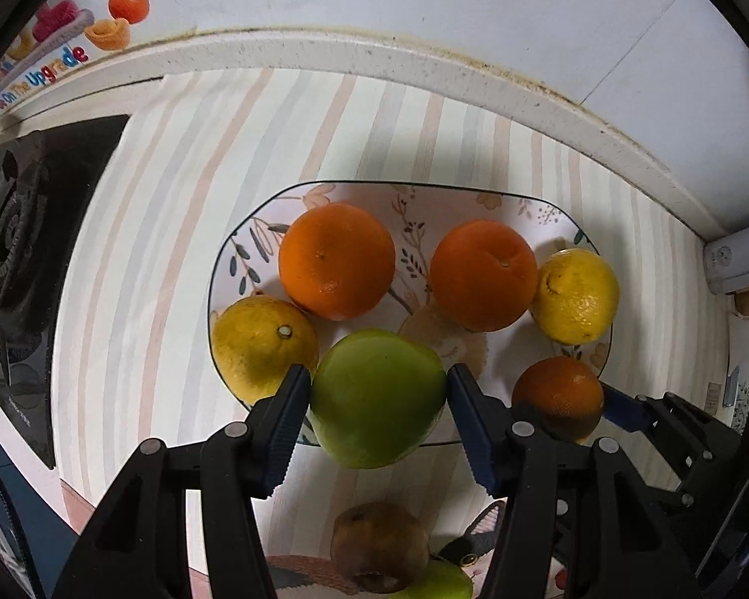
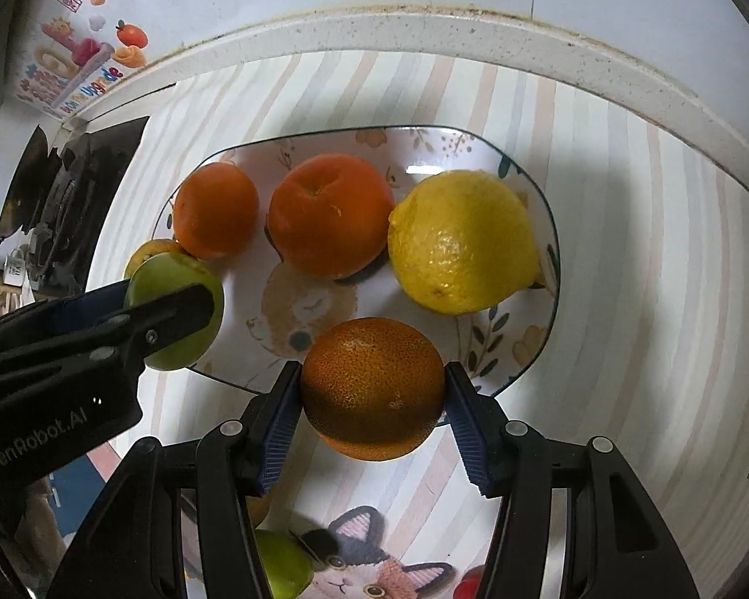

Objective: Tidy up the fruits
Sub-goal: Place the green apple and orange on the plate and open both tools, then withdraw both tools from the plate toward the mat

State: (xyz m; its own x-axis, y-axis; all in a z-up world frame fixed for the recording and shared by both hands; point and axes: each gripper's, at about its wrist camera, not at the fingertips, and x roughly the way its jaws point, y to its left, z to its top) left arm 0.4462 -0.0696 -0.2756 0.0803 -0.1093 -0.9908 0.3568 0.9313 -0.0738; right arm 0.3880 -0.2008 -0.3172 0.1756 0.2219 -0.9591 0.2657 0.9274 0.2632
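Counter: striped cover, raised pale edge along the wall at 12 o'clock, black stove at 9 o'clock; open cover all round the plate.

Plate: oblong, flowered, long axis running 9 to 3 o'clock. Holds two oranges toward 12 o'clock, one lemon at the 9 o'clock end, another lemon at the 3 o'clock end. Bare floor remains along the near rim at 6 o'clock and in the middle.

Left tool: clamped on a green apple, hanging over the plate's near rim; the free spot lies just toward 12 o'clock of it.

Right tool: clamped on a dark orange, over the near rim at the 3 o'clock side, just beside the left tool; the lemon at 1 o'clock leaves little room there.

Loose on the counter at 6 o'clock: a brown fruit, kind unclear, and a second green apple.
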